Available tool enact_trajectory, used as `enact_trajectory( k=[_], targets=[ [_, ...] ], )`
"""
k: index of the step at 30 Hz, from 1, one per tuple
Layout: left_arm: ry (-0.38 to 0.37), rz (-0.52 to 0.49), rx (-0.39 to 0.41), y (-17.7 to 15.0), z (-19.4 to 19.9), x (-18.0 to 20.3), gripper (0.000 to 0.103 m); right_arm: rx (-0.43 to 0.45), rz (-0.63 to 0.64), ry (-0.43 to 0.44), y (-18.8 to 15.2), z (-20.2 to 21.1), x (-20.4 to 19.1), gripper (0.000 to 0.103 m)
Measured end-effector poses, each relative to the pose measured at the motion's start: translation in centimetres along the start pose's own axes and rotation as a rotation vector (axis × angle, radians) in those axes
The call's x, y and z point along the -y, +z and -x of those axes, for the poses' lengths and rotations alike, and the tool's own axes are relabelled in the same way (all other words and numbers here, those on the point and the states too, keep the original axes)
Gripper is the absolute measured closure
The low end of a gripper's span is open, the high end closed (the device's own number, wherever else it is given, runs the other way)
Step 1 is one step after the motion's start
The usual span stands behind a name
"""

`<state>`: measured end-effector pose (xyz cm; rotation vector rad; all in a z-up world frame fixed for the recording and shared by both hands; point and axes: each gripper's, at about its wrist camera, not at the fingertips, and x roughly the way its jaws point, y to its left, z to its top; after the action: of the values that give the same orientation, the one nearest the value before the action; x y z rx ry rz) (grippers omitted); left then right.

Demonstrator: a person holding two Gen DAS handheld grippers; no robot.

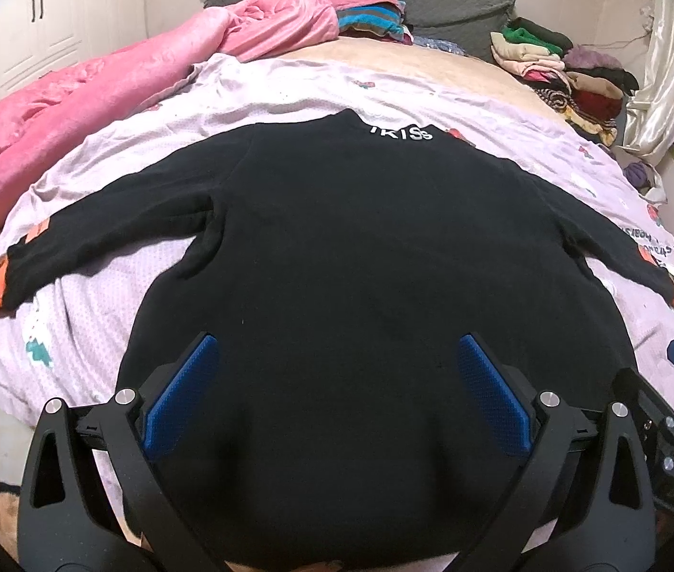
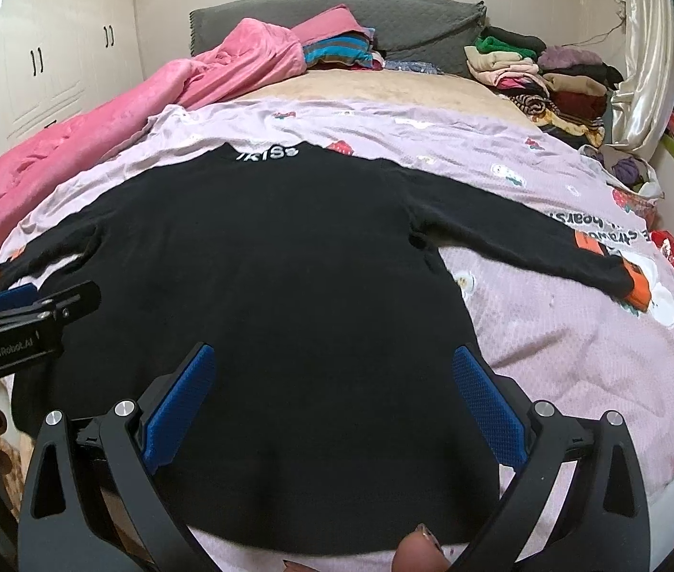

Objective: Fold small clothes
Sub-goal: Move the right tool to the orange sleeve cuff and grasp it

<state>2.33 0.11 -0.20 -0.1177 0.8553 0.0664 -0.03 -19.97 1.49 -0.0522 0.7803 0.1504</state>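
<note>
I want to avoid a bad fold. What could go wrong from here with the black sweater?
1. Both sleeves of the black sweater lie spread wide; a careless body fold may trap or bunch them.
2. The lilac sheet underneath is wrinkled, so the open left hand-held gripper or right hand-held gripper might pinch it too.
3. The hem hangs near the bed edge and could slip off.

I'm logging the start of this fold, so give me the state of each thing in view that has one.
black sweater: spread flat on the bed, both sleeves out to the sides, not yet folded
left gripper: open, over the sweater's hem, holding nothing
right gripper: open, over the hem, holding nothing
pink blanket: bunched up along the bed's far left
clothes pile: stacked at the far right corner
wardrobe doors: shut
</note>
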Motion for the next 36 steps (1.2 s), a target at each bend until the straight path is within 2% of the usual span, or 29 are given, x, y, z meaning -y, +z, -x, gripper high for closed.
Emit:
enact_trajectory(
  k=[12, 19, 28, 36],
  targets=[
    [0.000, 0.001, -0.010, 3.1, -1.9, -0.1, 0.009, 0.025, -0.040, -0.018, 3.7, -2.6, 1.7, 0.004],
    [-0.001, -0.010, -0.008, 5.7, -3.4, 0.6, 0.009, 0.023, -0.120, -0.039, 5.8, -4.2, 4.5, 0.004],
    [-0.026, -0.035, -0.051, 8.4, -6.7, 2.2, 0.009, 0.000, -0.283, -0.114, 6.9, -6.6, 11.1, 0.004],
    [-0.031, -0.046, -0.056, 10.4, -9.0, 3.6, 0.009, -0.033, -0.464, -0.234, 5.4, -8.2, 18.6, 0.004]
  ],
)
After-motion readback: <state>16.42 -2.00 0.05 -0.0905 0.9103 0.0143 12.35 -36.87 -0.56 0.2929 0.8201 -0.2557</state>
